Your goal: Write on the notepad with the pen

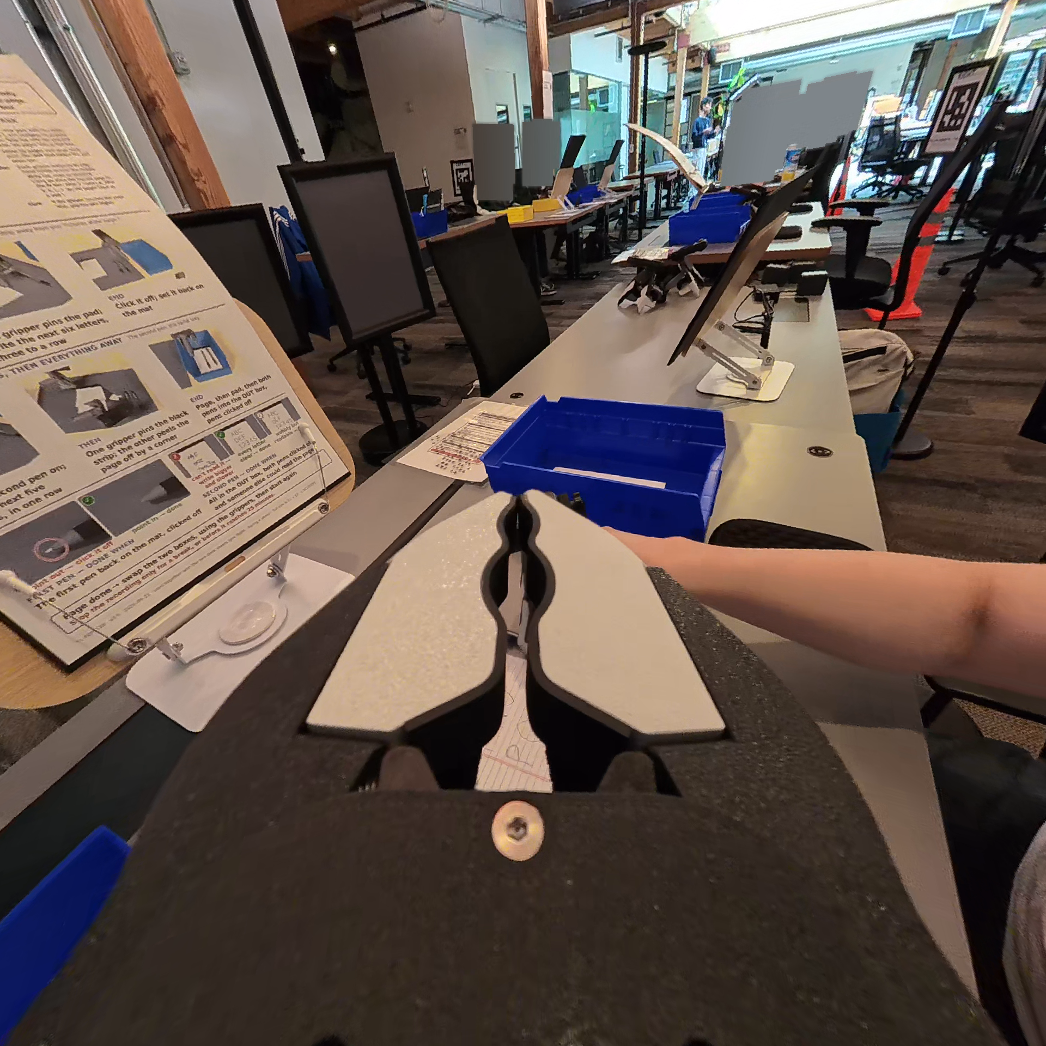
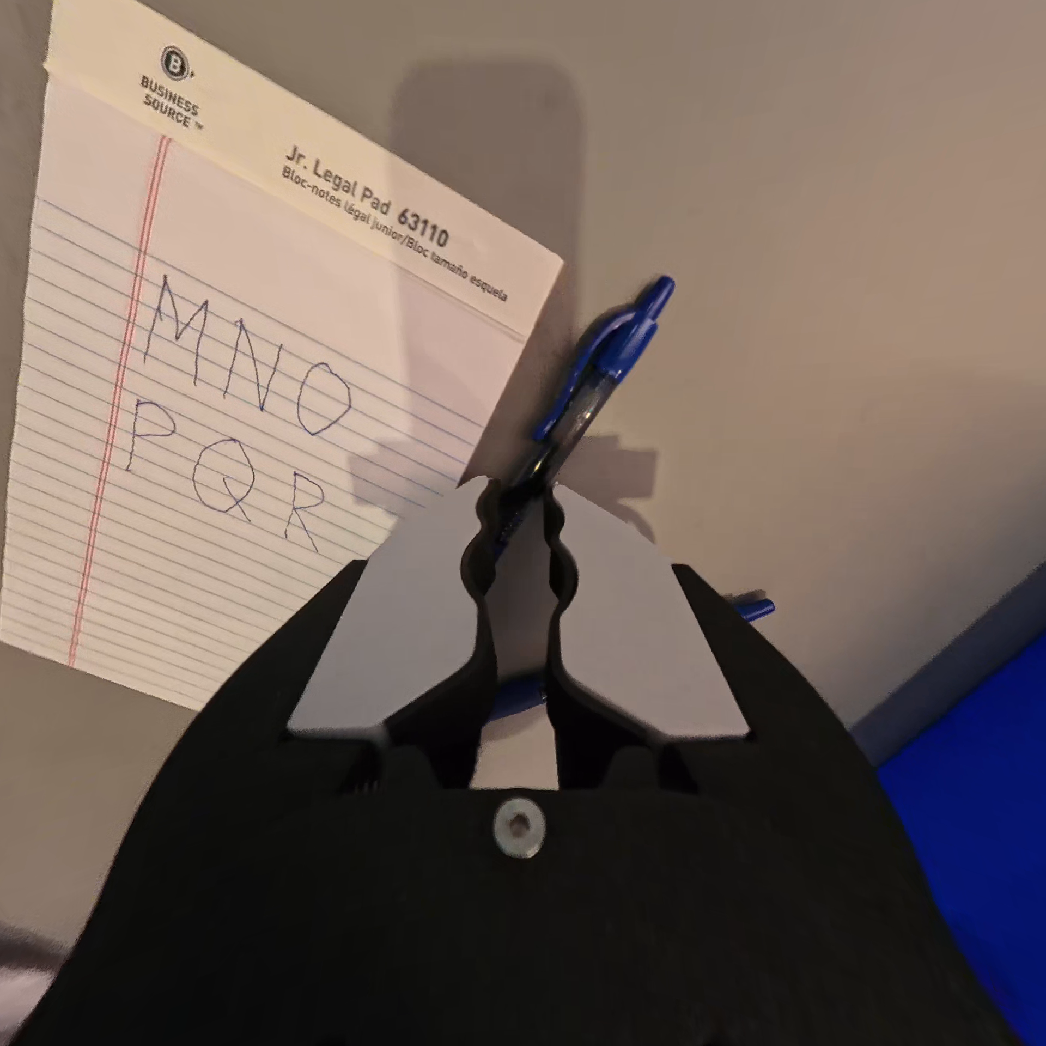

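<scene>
- The right gripper [image 2: 518, 487] clamps a blue pen [image 2: 600, 373] between its narrow fingertips, at the notepad's right edge.
- A second blue pen [image 2: 755, 610] lies right of the notepad, partly hidden.
- The notepad [image 2: 226, 396], white and lined with handwritten rows, lies flat on the grey table [image 2: 792, 226].
- The left gripper [image 1: 522, 498], fingers pressed together, hangs above the notepad.
- A blue bin [image 1: 611, 458] sits beyond the notepad.

The notepad [image 2: 243, 396] is seen as matt lined paper with a cream binding strip. The pen [image 2: 600, 373] is made of glossy blue and clear plastic. The right gripper [image 2: 518, 487] is formed of rough black plastic faced with pale, finely grained plates. The blue bin [image 1: 611, 453] is of smooth glossy plastic, and the surface [image 1: 792, 487] is matt grey laminate.
</scene>
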### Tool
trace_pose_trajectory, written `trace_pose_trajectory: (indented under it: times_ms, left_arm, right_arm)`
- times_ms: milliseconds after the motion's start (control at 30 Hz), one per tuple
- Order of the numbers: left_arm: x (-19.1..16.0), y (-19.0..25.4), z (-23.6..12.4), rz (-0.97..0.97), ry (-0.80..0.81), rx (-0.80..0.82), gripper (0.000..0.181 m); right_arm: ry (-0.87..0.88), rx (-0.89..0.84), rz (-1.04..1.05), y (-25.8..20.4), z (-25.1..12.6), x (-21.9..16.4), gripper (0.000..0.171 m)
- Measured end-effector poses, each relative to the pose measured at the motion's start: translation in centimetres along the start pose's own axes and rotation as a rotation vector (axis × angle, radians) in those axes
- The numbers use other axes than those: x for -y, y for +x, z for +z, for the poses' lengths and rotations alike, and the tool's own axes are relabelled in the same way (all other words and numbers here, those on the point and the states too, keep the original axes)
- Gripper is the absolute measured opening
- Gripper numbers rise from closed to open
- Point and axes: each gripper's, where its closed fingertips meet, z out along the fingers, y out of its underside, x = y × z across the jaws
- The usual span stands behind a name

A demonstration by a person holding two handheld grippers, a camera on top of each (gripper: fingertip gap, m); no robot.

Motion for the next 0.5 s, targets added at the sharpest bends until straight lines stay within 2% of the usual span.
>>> trace_pose_trajectory:
  times_ms: [167,333,400,500]
  left_arm:
    - [0.9,0.4,-1.0,0.005,0.039,-0.010,0.000]
    - [1.3,0.6,-1.5,-0.002,0.063,-0.022,0.000]
    - [1.2,0.7,-1.6,-0.010,0.058,-0.037,0.000]
    - [1.4,1.0,-2.0,-0.012,0.061,-0.055,0.000]
  right_arm:
    - [-0.021,0.032,0.101,0.9,-0.3,-1.5,0.014]
    - [-0.001,0.005,0.100,1.0,-0.4,-1.6,0.015]
    - [0.041,-0.044,0.118,1.5,-2.0,-1.9,0.030]
    - [0.239,-0.144,0.215,3.4,-6.5,-2.8,0.031]
